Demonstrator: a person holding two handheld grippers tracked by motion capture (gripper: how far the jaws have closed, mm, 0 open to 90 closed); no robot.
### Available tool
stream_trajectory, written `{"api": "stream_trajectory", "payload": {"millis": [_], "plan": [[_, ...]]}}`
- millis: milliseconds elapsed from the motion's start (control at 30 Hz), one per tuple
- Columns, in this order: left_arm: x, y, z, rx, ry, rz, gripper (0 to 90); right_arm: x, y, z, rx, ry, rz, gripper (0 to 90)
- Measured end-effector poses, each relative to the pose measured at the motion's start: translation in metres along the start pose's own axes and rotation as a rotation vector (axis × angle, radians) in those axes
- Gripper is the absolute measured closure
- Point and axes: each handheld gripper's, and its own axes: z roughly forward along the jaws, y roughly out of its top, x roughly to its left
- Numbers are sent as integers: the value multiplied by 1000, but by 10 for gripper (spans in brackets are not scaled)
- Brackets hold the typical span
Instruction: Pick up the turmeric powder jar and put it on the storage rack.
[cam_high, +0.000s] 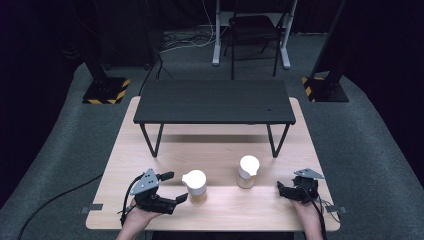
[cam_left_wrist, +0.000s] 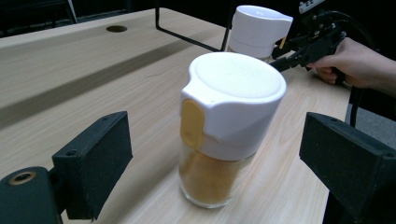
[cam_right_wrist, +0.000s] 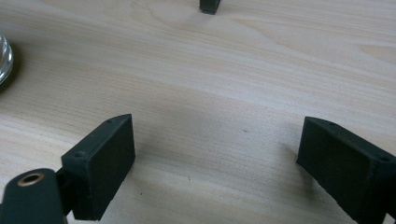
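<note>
Two white-capped jars stand on the wooden table (cam_high: 150, 150), lower centre of the high view. Your left gripper (cam_high: 174, 186) has its jaws spread, and the near jar (cam_left_wrist: 224, 126) stands upright between them, touching neither pad (cam_left_wrist: 95, 163). Your right gripper (cam_high: 280, 189), lower right, is also spread over bare wood with nothing held; the far jar (cam_high: 248, 171) sits beside it, seemingly apart, though the gap is small.

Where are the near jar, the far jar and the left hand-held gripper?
near jar (cam_left_wrist: 232, 100), left gripper view, on its white lid
far jar (cam_high: 248, 167), high view, on its white lid
left hand-held gripper (cam_high: 175, 187), high view, midway between its open jaws
</note>
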Motion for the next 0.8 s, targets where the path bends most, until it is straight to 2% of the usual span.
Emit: {"api": "stream_trajectory", "payload": {"millis": [333,800], "plan": [[-7,9,24,5,-40,27,87,0,0,0,0,0,0,99],[-11,13,51,34,-17,40,95,0,0,0,1,0,1,97]]}}
